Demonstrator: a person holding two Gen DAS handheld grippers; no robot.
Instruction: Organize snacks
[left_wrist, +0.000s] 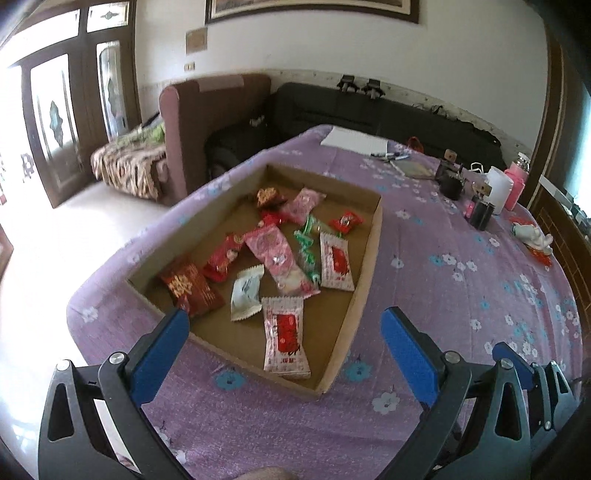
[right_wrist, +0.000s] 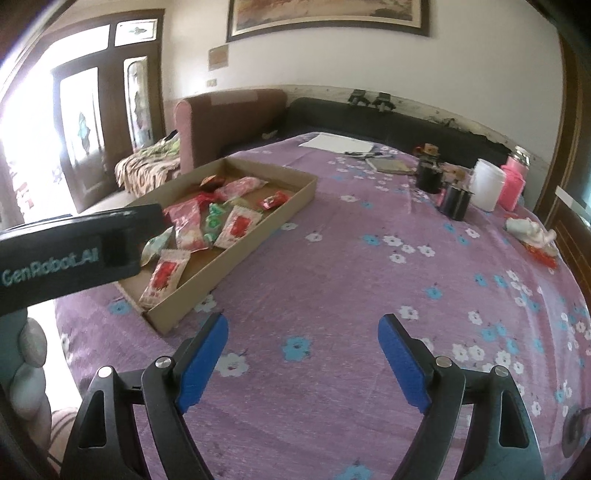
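Purple floral cloth (left_wrist: 443, 295) is spread over the table, with a sofa and glazed doors behind. From the left wrist view, a shallow cardboard tray (left_wrist: 364, 280) is seen lying on the cloth, and the snack packets (left_wrist: 273, 258) are gathered loosely inside it, overlapping and unsorted by kind; none is seen on the cloth outside. That arrangement would fit both snacks collected into the tray and snacks awaiting sorting. The left gripper (left_wrist: 284, 332) is held with its blue fingers spread apart and empty, poised above the tray's near end, a red-and-white packet (left_wrist: 286, 336) lying between and just beyond the tips.

From the right wrist view, the tray (right_wrist: 295, 192) is seen ahead and to the left, well apart from the right gripper (right_wrist: 303, 334), which is held open and empty over bare cloth. Jars and a pink bottle (right_wrist: 511, 184) are kept at the far right, clear of the tray.
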